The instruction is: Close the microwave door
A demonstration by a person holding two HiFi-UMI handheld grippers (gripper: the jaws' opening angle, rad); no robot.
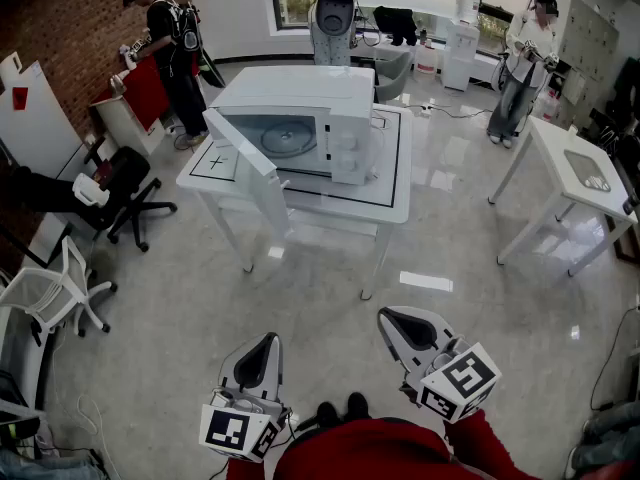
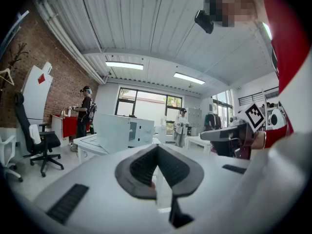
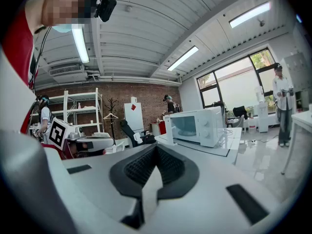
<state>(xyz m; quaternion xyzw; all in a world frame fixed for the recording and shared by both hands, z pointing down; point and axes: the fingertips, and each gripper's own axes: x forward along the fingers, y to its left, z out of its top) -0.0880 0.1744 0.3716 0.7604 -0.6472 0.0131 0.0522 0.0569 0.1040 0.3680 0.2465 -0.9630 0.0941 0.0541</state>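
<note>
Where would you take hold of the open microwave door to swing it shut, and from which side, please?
Probably the microwave door's free edge, the end nearest the head camera, farthest from the hinge. It stands swung out on the microwave's left, so come at its outer face from the left and push rather than pinch; the shut left gripper is on that side.
</note>
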